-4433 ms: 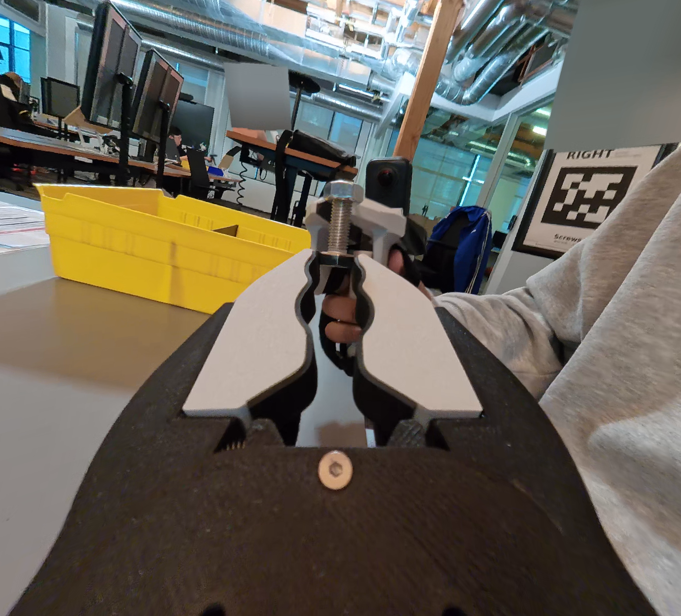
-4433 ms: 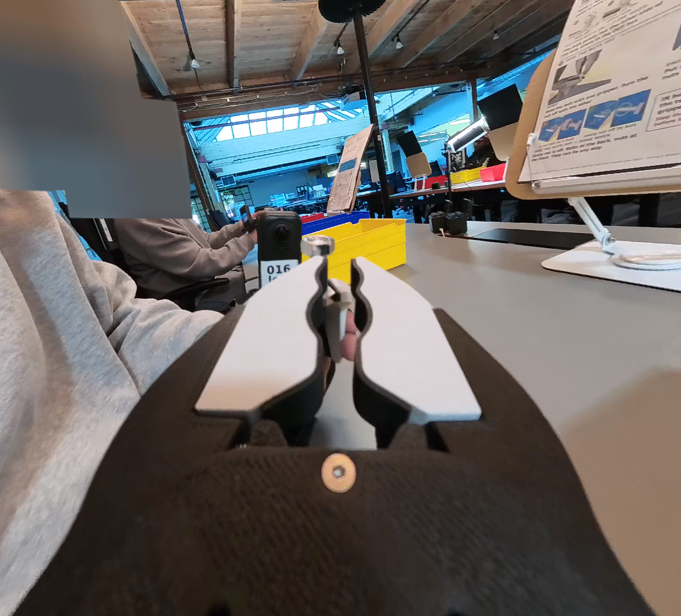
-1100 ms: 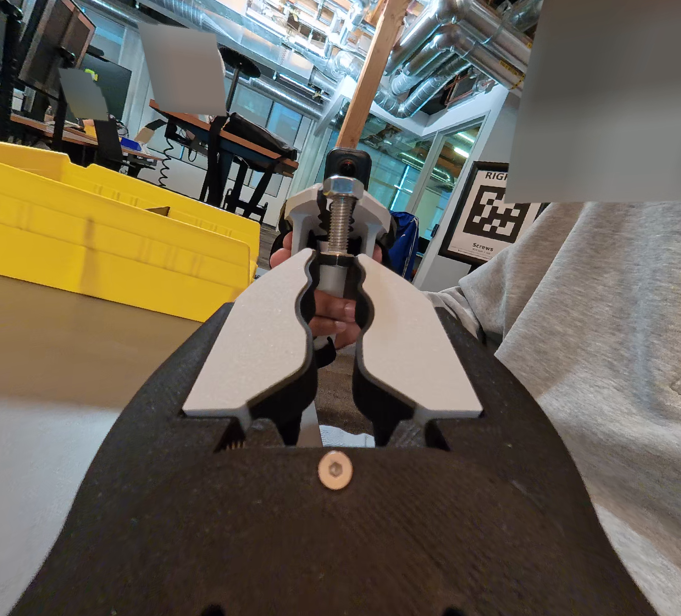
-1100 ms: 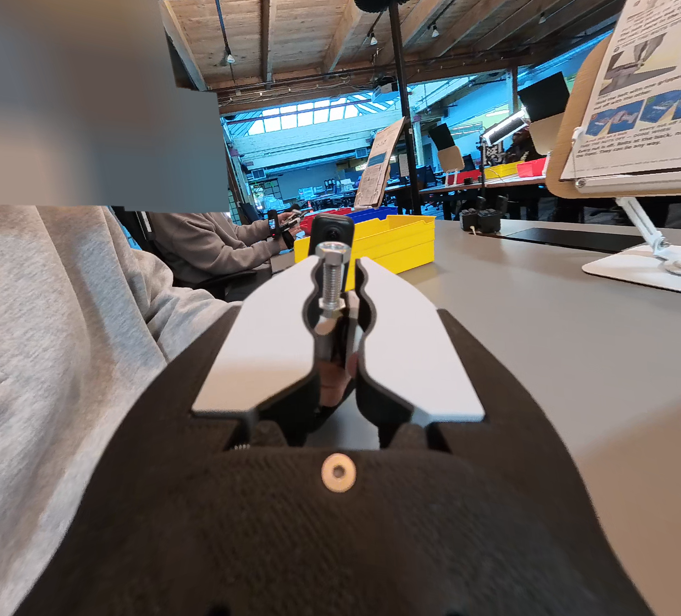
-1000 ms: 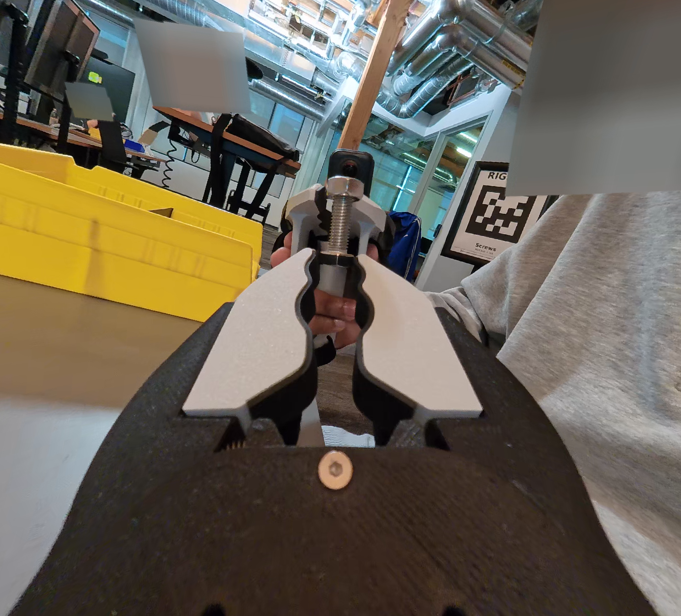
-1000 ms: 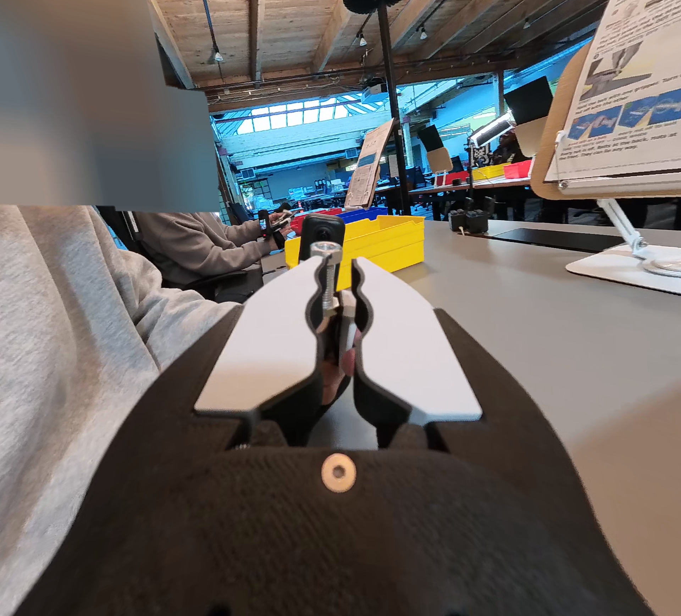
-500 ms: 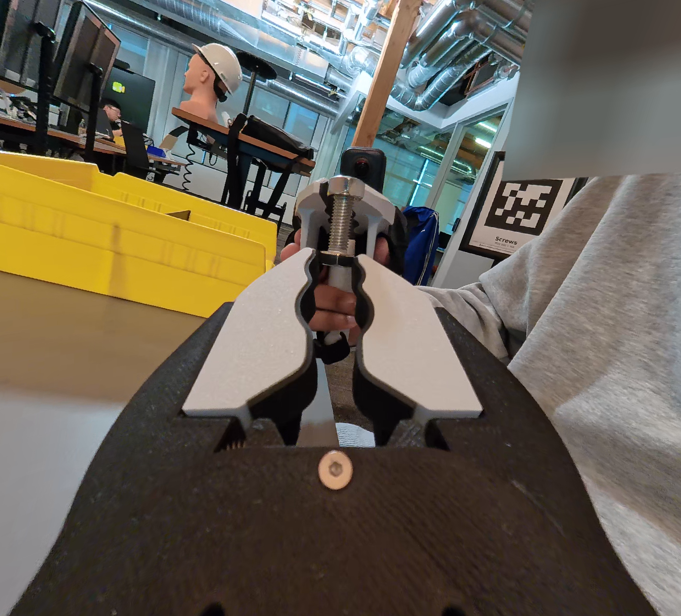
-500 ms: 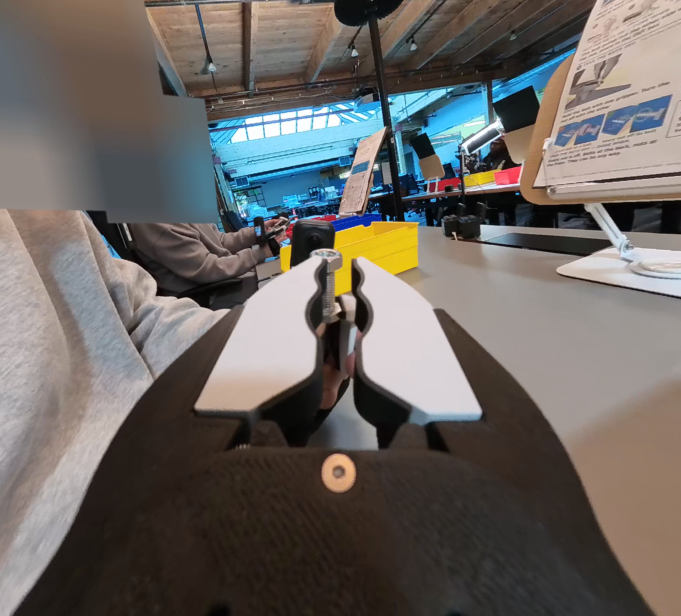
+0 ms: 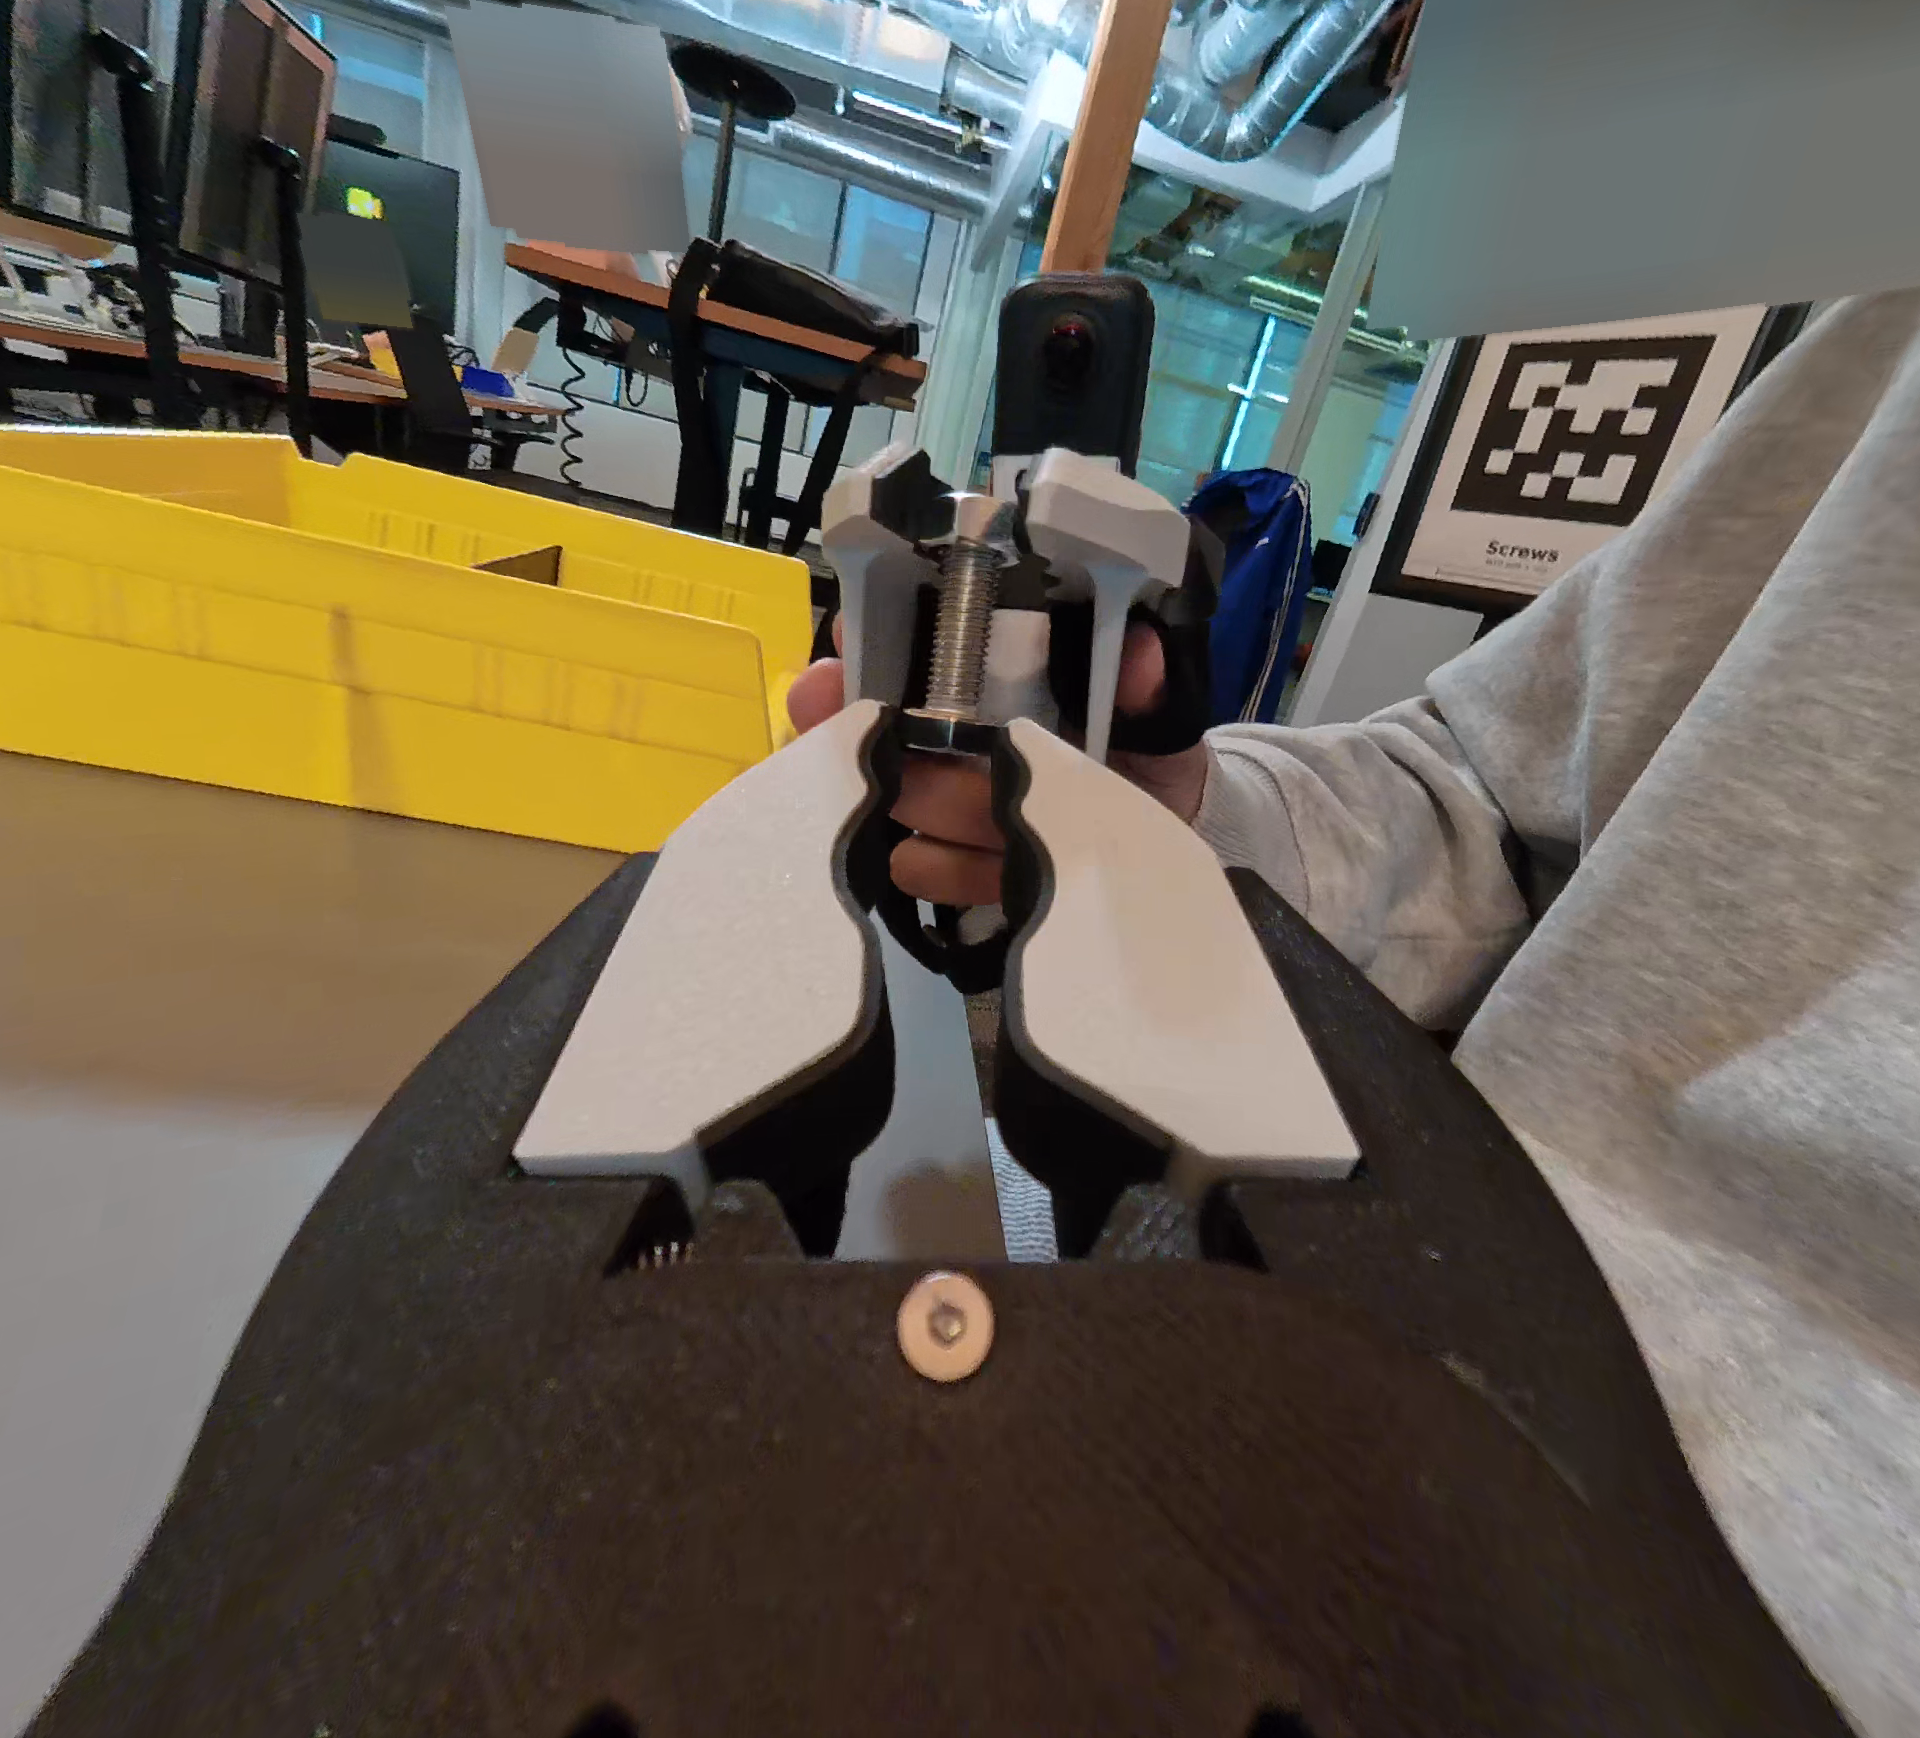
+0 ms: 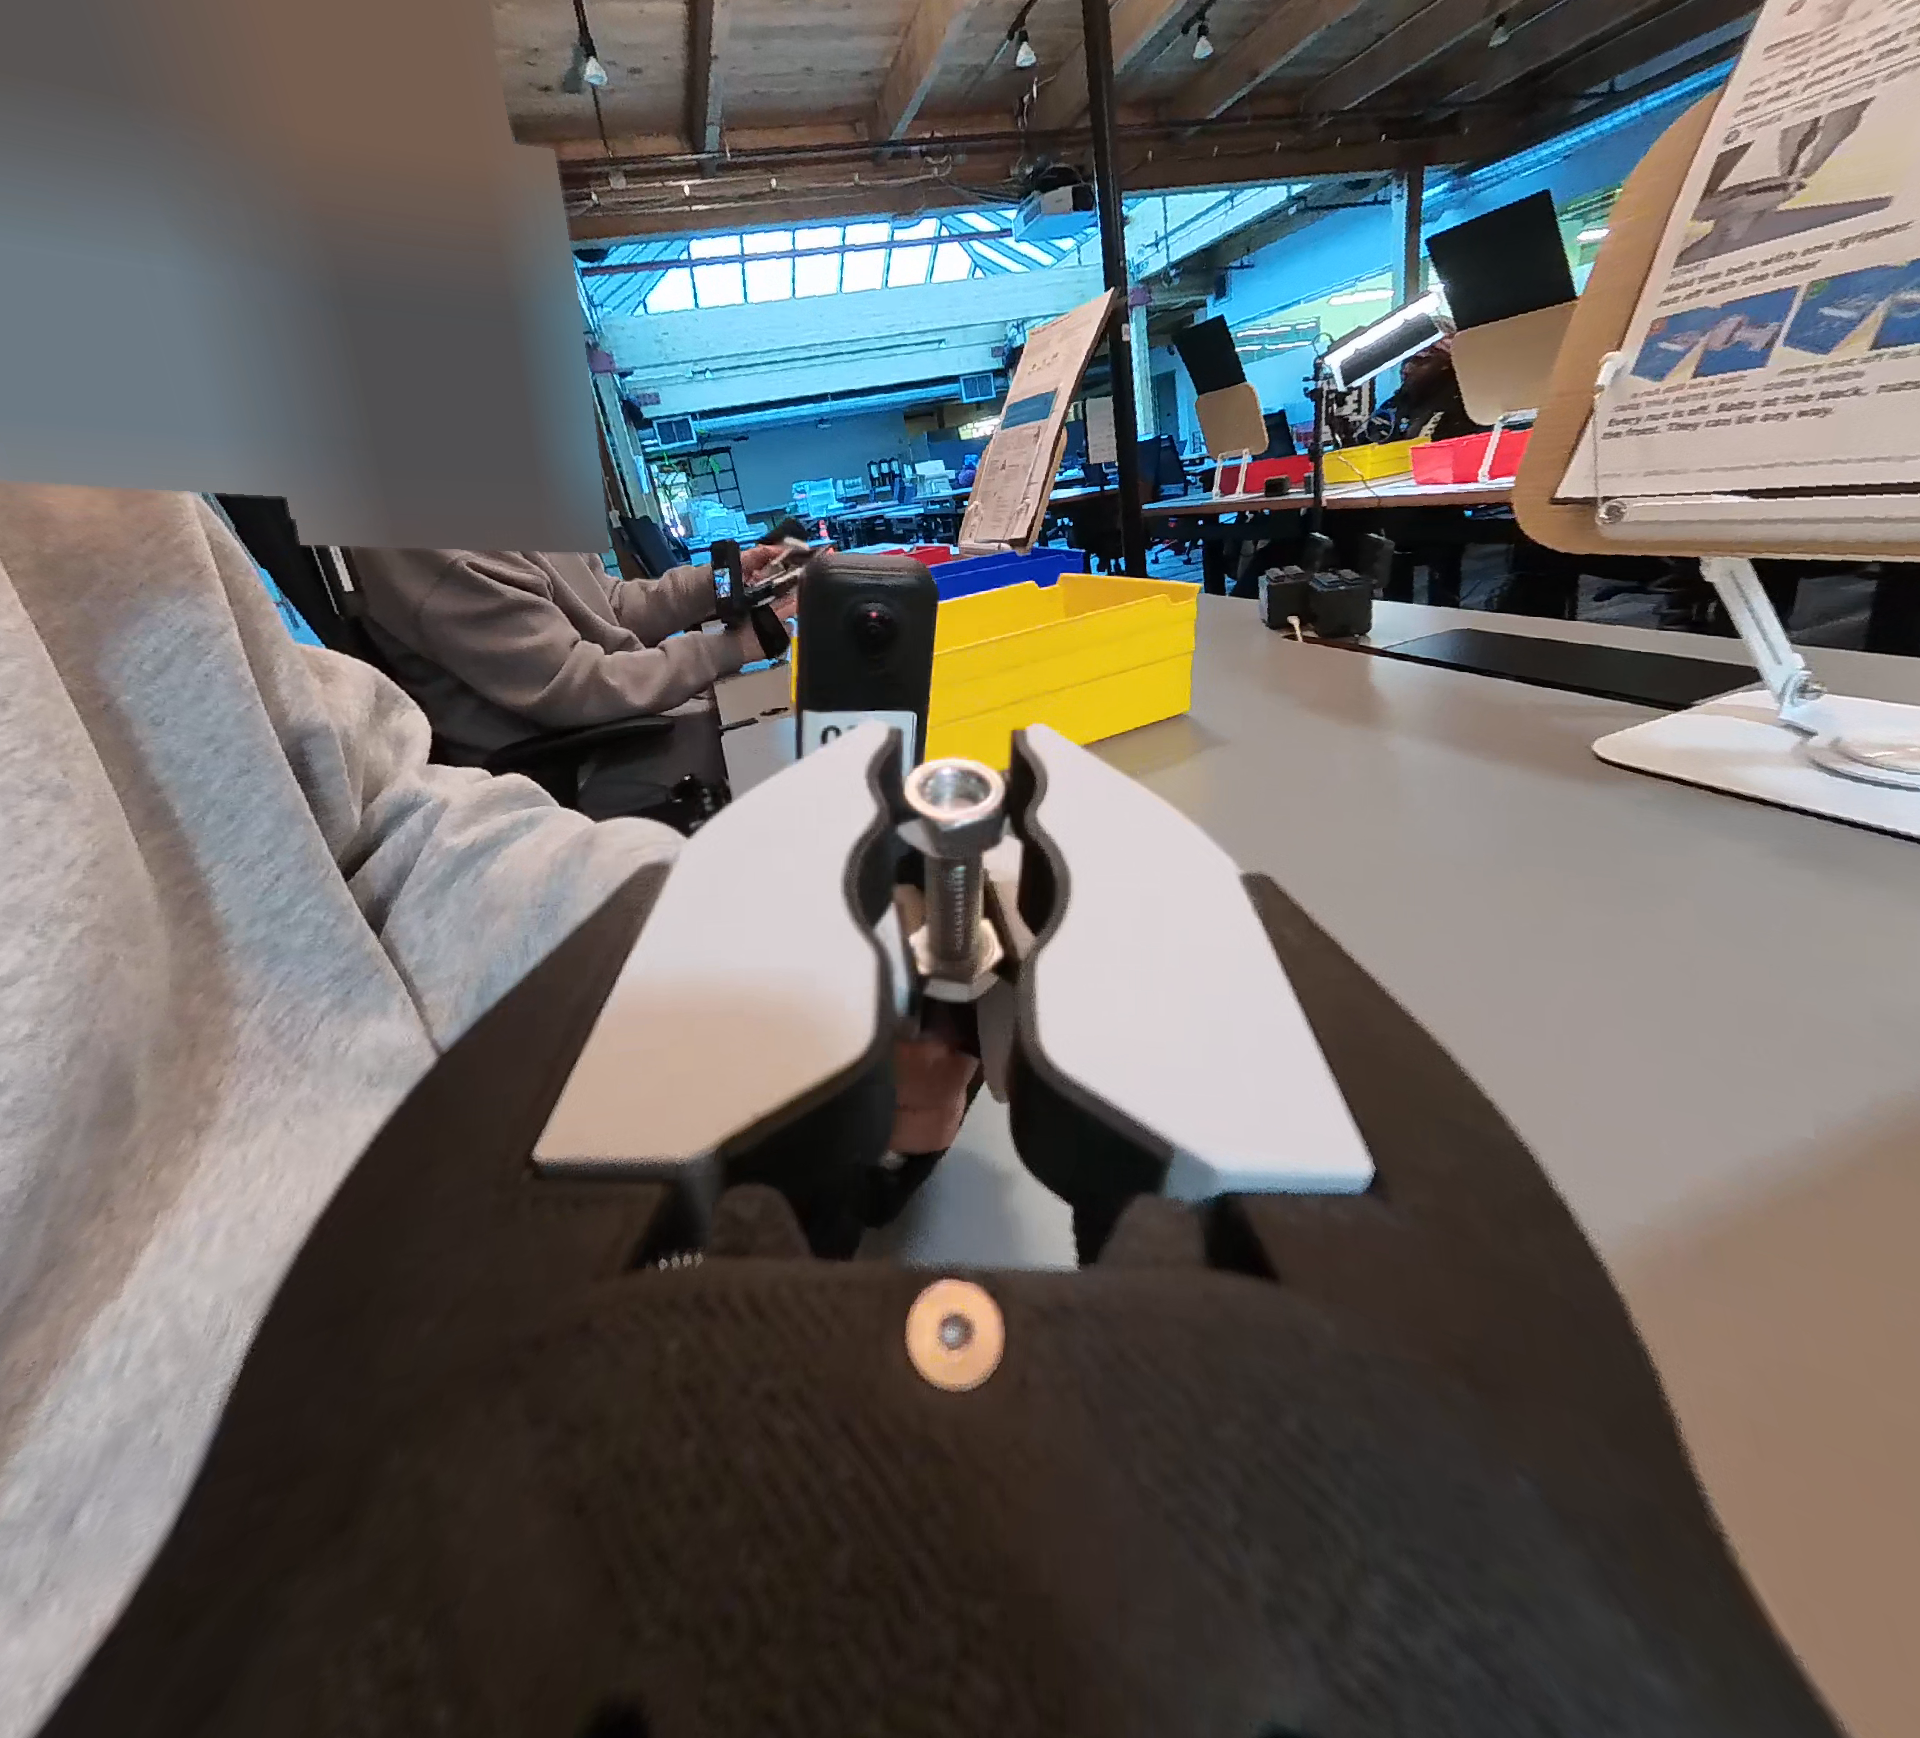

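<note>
A steel bolt (image 9: 961,628) with a hex nut (image 9: 940,736) on its thread is held between both grippers above the grey table (image 9: 260,940). My left gripper (image 9: 940,738) is shut on the nut. The right gripper (image 9: 1003,525) faces it and grips the bolt head from above. In the right wrist view my right gripper (image 10: 954,800) is shut on the bolt head (image 10: 954,795). The thread (image 10: 951,893) runs down to the nut (image 10: 951,956). The left gripper's camera (image 10: 868,649) stands behind. A hand (image 9: 945,841) shows behind the left fingers.
A yellow bin (image 9: 395,649) stands on the table to the left; it also shows in the right wrist view (image 10: 1060,660). A grey sleeve (image 9: 1558,857) fills the right side. A document stand (image 10: 1766,732) is at the far right, a seated person (image 10: 540,639) beyond. One gripper's finger ends stand about 4 cm off the other's.
Both grippers have tilted while holding on: the bolt now leans, and its head end faces the right camera. The right gripper sits higher and closer in the left view.
</note>
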Tool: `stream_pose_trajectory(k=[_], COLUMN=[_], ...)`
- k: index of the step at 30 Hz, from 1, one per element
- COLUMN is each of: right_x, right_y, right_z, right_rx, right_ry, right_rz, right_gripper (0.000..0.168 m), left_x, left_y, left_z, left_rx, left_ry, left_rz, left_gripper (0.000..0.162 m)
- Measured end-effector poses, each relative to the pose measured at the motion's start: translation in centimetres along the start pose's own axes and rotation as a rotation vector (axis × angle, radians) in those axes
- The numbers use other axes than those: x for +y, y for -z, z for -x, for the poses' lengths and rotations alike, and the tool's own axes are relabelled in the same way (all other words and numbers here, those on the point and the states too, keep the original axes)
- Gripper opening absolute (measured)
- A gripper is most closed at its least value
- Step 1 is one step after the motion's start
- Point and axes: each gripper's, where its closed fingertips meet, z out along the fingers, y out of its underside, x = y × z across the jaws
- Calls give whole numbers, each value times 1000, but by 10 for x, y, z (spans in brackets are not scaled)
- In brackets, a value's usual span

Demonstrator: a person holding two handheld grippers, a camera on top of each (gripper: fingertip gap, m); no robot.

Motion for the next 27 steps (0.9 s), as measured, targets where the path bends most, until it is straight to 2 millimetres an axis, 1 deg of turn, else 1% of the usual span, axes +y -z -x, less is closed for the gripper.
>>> stream_pose_trajectory(k=[5,12,15,17,19,22,25,27], right_x=[-1,-6,-19,-25,-31,-42,-66,-80], right_y=[1,3,8,13,18,29,54,79], right_z=[2,12,12,4,-4,-21,-43,-63], right_rx=[-17,-124,-153,-116,-57,115,314,459], right_ry=[-4,-72,-126,-139,-102,59,240,351], right_rz=[0,-26,-94,-123,-127,-82,-68,-35], right_gripper=[19,19,19,19,19,19,19,19], left_x=[-1,-5,-5,-6,-6,-4,-1,1], left_y=[0,2,3,3,3,3,2,1], left_z=[-3,-16,-24,-23,-23,-20,-18,-18], left_rx=[36,173,265,260,250,221,204,195], left_ry=[44,196,299,295,280,256,243,234], left_rz=[-11,-35,-32,-38,-35,-30,-17,-6], left_gripper=[17,17,16,16,16,17,17,17])
